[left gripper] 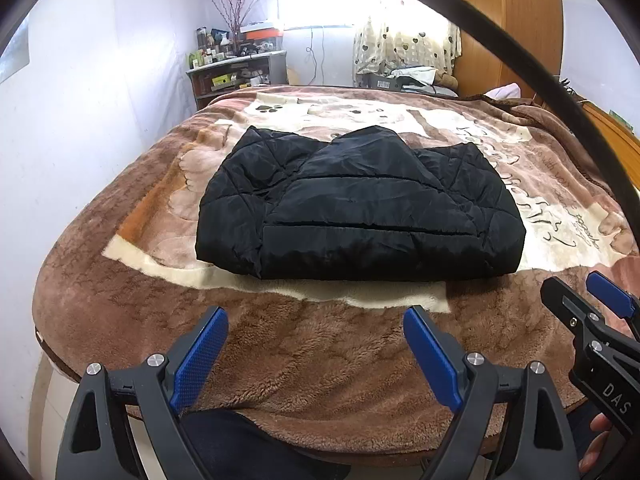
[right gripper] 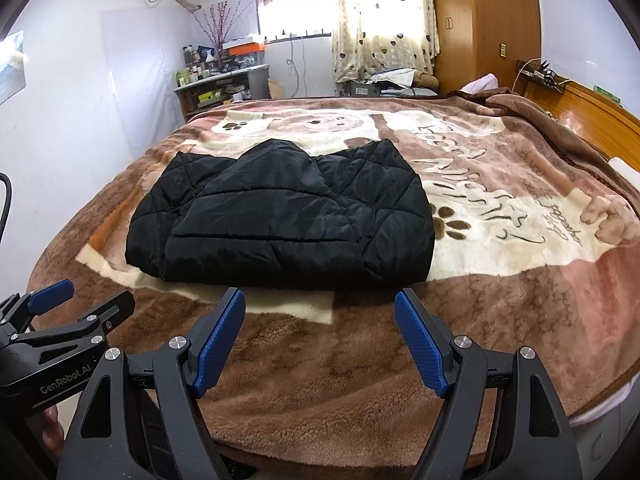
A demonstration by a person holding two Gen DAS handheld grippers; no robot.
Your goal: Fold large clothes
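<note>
Hovering low over the near edge of the bed, left gripper (left gripper: 316,354) with blue pads spread wide and nothing between them; beside it, right gripper (right gripper: 320,338) likewise spread wide and empty, seen again at the right margin of the left wrist view (left gripper: 588,300), just as the left one shows at the left margin of the right wrist view; fingertips of a hand (left gripper: 598,440) visible under the right tool, and a dark-clothed leg (left gripper: 248,440) below the left one; under both, brown plush blanket (left gripper: 320,368) printed with cream panels, paw prints and cursive lettering, covering the whole bed; further in, well apart from both sets of pads, black quilted jacket (left gripper: 360,216) lying folded into a compact rectangular bundle near the middle of the blanket, its near edge straight, its hood rising as a hump at the far edge, also plain from the right wrist (right gripper: 284,220); beyond the bed, cluttered shelf (right gripper: 224,84) with bottles and dried branches against the white wall; bright window (right gripper: 296,16); heart-patterned curtain (right gripper: 384,20); tall wooden wardrobe (right gripper: 484,20) at far right; wooden headboard (right gripper: 592,108) along the right side.
</note>
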